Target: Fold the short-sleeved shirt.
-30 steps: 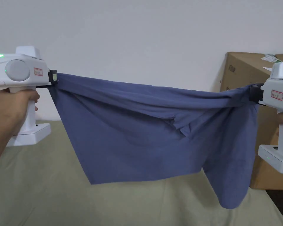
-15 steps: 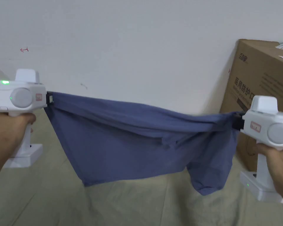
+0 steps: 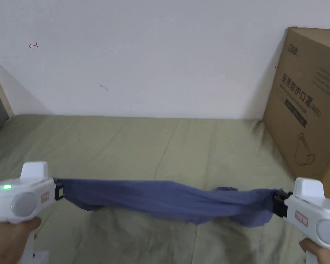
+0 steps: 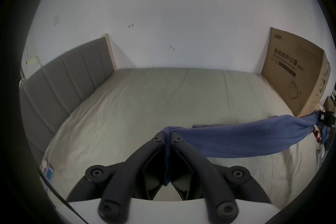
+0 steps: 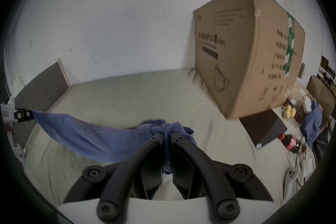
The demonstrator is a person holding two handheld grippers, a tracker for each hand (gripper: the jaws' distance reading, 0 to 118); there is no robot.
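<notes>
Head view: blue shirt (image 3: 167, 199) stretched w/ some sag between both claws, low over the bed (image 3: 161, 144), approx 9 o'clock to 3 o'clock across the frame. Left claw (image 3: 59, 190) is clamped on one end of the fabric; left gripper view shows cloth pinched between its closed jaws. Right claw (image 3: 279, 202) likewise bites a bunched wad at the other end, jaws closed on it. Probably held taut like this so the shirt lands flat, w/o wrinkles, ready for folding. Cardboard box (image 3: 308, 103) sits at 2 o'clock, near the right end; could snag.
</notes>
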